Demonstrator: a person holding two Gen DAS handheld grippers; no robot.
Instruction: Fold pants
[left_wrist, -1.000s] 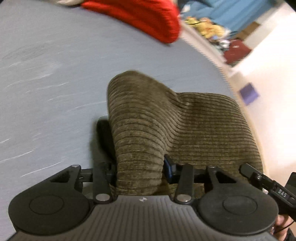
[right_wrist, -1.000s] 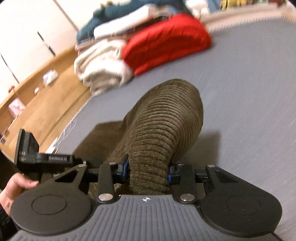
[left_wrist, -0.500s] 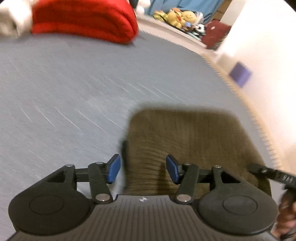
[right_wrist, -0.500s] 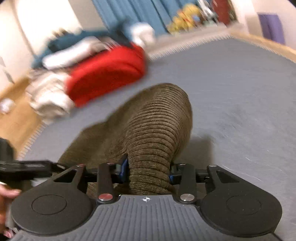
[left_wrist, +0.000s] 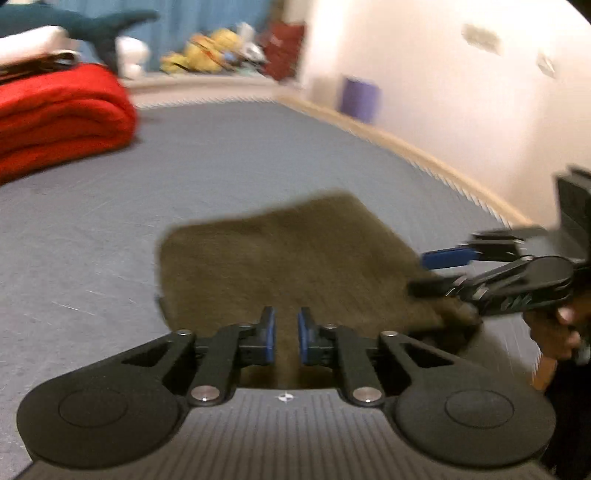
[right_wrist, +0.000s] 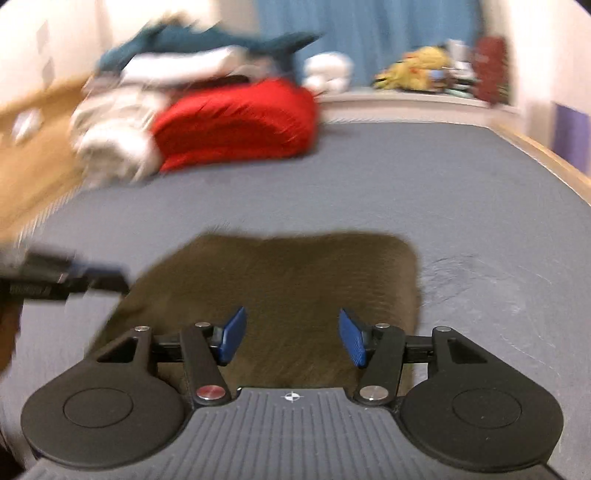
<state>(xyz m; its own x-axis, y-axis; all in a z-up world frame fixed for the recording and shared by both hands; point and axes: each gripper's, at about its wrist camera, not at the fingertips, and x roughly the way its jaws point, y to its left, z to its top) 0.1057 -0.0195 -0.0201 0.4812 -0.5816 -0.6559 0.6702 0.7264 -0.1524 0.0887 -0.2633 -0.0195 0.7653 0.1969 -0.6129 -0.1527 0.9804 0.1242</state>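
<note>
Pants (right_wrist: 280, 288), olive-brown corduroy, lie folded in a flat, roughly rectangular pad on the grey bed sheet (right_wrist: 443, 177), just ahead of and below both grippers. Both views are motion-blurred.

L gripper (left_wrist: 286, 338): jaws have just been closing and now stand nearly shut, only a thin slit between the blue pads, nothing between them. It hangs over the near edge of the pants; contact w/ the cloth can't be told. In the R wrist view it shows only as a dark blur at the pants' left edge (right_wrist: 66, 280).

R gripper (right_wrist: 291, 339): jaws have just been opening and stand well apart, empty, the pants lying below and past the pads. From the L wrist view it (left_wrist: 439, 271) comes in from the right over the pants' right edge, one blue pad above the other, gap between them, held by a hand (left_wrist: 557, 328).

No containers in view.

Pants' long axis: in the R wrist view the pad looks slightly wider side to side than deep, so it seems to run across the grippers, though blur and lens make that unsure. Which end is waist or hem can't be told. Far edge faces a red folded blanket (right_wrist: 236, 125) w/ white and teal laundry (right_wrist: 177, 55) stacked beside and on it, well apart from the pants.
</note>
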